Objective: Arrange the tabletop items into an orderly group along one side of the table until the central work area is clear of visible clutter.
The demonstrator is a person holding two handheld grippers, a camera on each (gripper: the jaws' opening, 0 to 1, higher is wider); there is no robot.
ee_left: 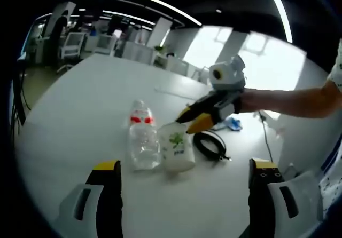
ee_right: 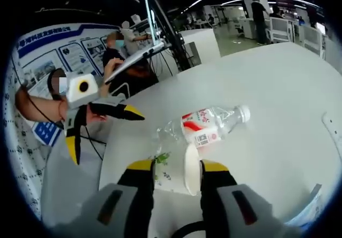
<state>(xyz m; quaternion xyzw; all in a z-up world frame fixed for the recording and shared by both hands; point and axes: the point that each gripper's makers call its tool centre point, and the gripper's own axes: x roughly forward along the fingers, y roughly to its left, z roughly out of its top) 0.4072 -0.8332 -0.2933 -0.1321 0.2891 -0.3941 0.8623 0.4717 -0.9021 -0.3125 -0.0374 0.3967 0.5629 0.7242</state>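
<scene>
Paper cup [ee_right: 172,174] lying on its side mid-table, touching clear plastic bottle [ee_right: 206,126], also on its side just beyond. Black cable coil [ee_left: 209,144] just right of cup. Right gripper [ee_right: 176,171] straddling cup, jaws at both walls; clamped or not, cannot tell. Left gripper [ee_left: 184,168] hanging near, jaws wide apart, holding nothing. Cup judged light, thin-walled, easily crushed: grip gently near rim. Bottle apparently empty, light, slick, prone to rolling: take across label.
</scene>
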